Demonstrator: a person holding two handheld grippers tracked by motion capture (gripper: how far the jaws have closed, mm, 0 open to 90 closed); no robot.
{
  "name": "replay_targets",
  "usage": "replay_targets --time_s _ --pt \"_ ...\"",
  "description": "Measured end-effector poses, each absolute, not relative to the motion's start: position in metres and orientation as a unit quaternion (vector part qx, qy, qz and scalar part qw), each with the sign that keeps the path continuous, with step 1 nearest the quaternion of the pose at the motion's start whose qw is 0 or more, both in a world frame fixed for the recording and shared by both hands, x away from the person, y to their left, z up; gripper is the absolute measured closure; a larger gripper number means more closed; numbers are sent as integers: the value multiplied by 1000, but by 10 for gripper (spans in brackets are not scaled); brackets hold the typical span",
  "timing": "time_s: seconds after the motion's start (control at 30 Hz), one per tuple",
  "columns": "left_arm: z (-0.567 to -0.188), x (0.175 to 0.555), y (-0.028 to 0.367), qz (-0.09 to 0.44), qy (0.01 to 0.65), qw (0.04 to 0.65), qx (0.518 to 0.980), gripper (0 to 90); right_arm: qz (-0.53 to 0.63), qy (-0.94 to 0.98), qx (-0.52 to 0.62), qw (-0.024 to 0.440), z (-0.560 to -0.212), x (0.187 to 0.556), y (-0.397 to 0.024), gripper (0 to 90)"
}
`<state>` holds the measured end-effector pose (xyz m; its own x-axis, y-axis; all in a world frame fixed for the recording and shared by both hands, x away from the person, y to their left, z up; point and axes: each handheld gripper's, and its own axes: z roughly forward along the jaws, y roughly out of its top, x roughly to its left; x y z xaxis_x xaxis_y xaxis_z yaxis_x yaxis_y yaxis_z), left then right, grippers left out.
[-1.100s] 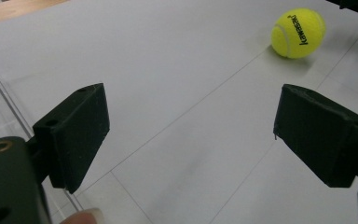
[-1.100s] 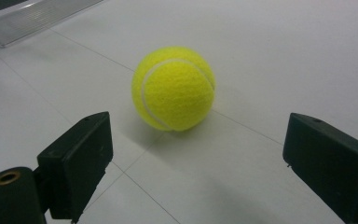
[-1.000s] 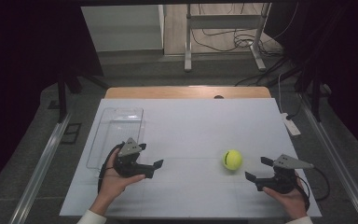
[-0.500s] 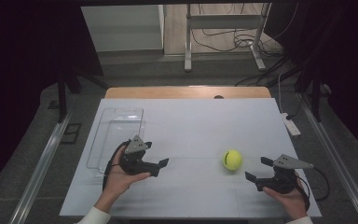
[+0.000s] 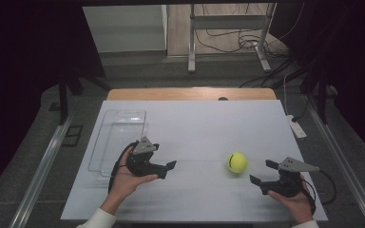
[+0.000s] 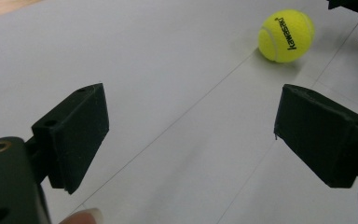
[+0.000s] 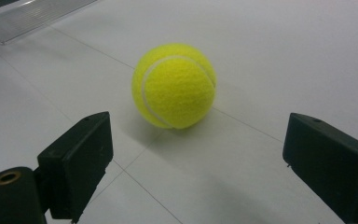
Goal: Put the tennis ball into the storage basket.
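Note:
A yellow tennis ball (image 5: 236,162) rests on the white table, right of centre. My right gripper (image 5: 262,173) stands open just right of the ball, jaws pointing at it; in the right gripper view the ball (image 7: 174,86) sits a short way ahead of the gap, a little left of centre. My left gripper (image 5: 167,169) is open at the left, jaws aimed right toward the ball, well short of it. The left gripper view has the ball (image 6: 286,35) far off at the upper right, with nothing between the jaws.
A clear plastic tray (image 5: 119,136) lies at the table's left, just behind the left hand. A white power strip (image 5: 296,127) sits at the right edge. The wooden table edge (image 5: 190,93) runs along the back.
The left gripper has slid to the right across the table toward the ball. The right gripper and the ball have stayed put.

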<state>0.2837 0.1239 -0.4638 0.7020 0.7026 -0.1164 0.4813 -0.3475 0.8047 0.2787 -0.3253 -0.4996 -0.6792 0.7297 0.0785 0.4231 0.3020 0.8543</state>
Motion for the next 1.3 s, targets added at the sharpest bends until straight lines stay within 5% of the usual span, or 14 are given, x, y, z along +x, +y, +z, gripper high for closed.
replay_targets --time_s 1.3 --pt "-458 294 103 116 348 436 822 105 467 788 366 164 -499 278 -326 86"
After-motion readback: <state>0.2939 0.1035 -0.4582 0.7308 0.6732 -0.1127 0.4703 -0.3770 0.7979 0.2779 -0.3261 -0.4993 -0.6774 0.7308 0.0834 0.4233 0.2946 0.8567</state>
